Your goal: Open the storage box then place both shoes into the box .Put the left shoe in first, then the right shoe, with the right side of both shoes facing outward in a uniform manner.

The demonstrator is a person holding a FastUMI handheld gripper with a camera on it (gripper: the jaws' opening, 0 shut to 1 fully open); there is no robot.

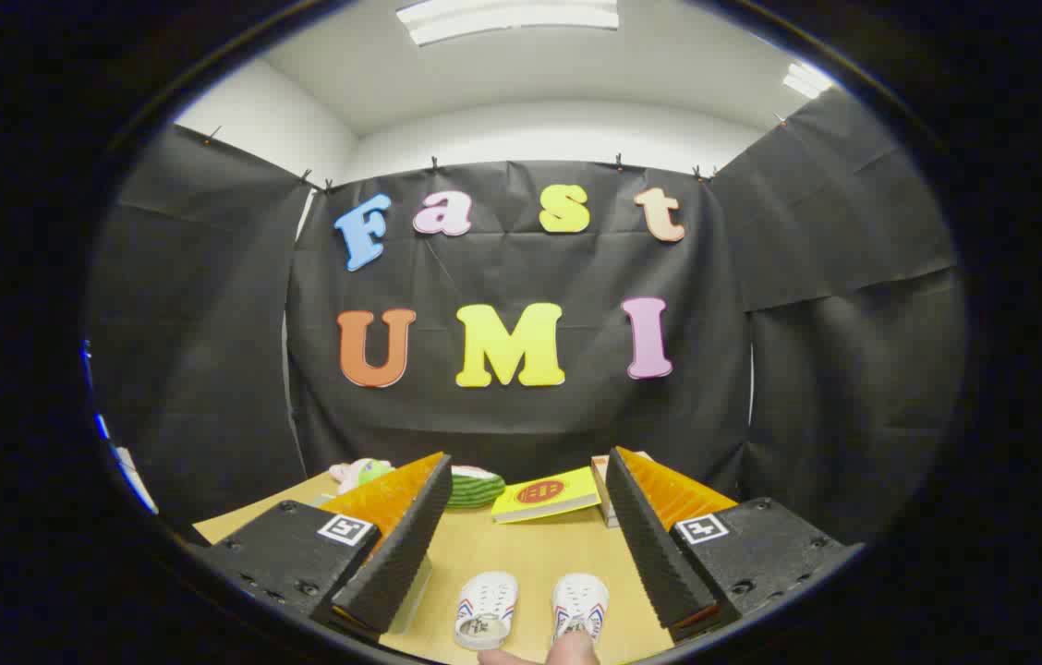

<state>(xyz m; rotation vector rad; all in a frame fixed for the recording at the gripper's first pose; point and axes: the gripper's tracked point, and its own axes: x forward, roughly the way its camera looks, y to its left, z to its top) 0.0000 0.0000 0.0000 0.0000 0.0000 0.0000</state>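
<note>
Two small white shoes with red and blue side stripes stand side by side on the tan table, toes pointing away from me. One shoe (487,608) sits nearer my left finger, the other shoe (580,602) nearer my right finger. Both lie low between the fingers, close to their bases. My gripper (528,460) is open wide, raised above the table, with nothing between its ribbed black pads. Beyond the shoes, a flat yellow box (547,494) with a red oval mark lies closed near the table's far edge.
A green striped watermelon-like toy (475,487) and a pink and green soft toy (359,473) lie at the far left of the table (530,554). A pale box edge (602,499) peeks from behind my right finger. A person's fingertips (572,651) show just below the shoes.
</note>
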